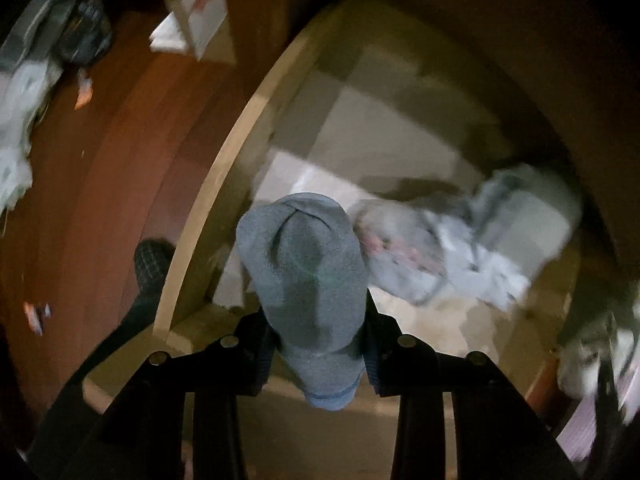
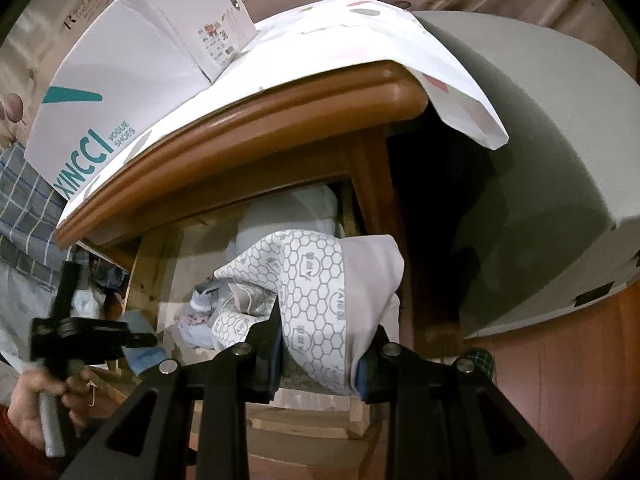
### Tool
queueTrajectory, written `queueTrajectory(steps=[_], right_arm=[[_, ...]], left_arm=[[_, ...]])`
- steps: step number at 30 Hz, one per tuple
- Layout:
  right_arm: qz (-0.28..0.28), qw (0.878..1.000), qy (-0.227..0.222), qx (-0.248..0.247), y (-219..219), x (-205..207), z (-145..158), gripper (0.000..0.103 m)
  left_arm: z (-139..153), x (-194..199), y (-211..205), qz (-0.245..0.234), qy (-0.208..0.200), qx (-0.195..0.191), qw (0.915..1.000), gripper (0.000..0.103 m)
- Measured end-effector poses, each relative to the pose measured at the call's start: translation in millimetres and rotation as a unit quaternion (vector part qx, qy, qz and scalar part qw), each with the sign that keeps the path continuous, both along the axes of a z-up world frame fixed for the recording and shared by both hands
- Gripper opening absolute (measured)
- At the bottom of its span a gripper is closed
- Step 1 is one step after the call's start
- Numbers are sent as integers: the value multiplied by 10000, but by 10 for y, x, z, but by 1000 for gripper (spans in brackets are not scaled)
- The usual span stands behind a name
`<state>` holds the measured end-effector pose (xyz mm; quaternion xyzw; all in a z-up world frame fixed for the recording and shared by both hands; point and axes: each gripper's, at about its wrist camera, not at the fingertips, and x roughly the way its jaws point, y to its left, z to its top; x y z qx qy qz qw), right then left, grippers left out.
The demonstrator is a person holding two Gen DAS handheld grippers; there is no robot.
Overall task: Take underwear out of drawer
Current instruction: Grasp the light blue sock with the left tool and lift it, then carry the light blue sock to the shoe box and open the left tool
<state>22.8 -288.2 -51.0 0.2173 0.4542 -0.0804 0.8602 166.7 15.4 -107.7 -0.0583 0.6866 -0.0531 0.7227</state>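
The left gripper [image 1: 319, 354] pinches one grey knitted underwear piece [image 1: 304, 276], hanging above the open pale wooden drawer [image 1: 208, 184], whose curved front edge lies just left of it. To its right, loose pale clothes [image 1: 460, 248] lie in the drawer. The right gripper [image 2: 320, 354] is clamped on one white honeycomb-printed underwear piece [image 2: 316, 304] below the brown wooden surface edge [image 2: 256, 120], with two white shoeboxes [image 2: 120, 80] above.

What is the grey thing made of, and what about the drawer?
The grey underwear looks like soft knit fabric: a fine ribbed weave shows, and it bunches between the jaws. The drawer seems to be pale, unpainted wood; the picture is too blurred to tell its grain.
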Motion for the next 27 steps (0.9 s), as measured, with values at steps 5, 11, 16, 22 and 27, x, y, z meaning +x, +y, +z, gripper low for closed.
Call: queueTrajectory(steps=[5, 11, 16, 22, 27], right_arm=[[23, 10000, 57, -48, 26, 31, -16, 27], [136, 9997, 133, -122, 90, 73, -46, 27], [109, 9997, 134, -170, 93, 74, -35, 27], [21, 9995, 170, -276, 99, 69, -38, 27], [-73, 9990, 190, -394, 93, 65, -38, 27]], left_arm=[[398, -276, 52, -573, -806, -2, 9951, 34], [813, -365, 70, -1101, -1698, 194, 9791, 34], [1244, -462, 133, -1281, -2321, 399, 9634, 34], [1925, -494, 213, -1424, -2948, 408, 9440, 34], [2439, -350, 239, -1361, -3232, 183, 9363, 34]])
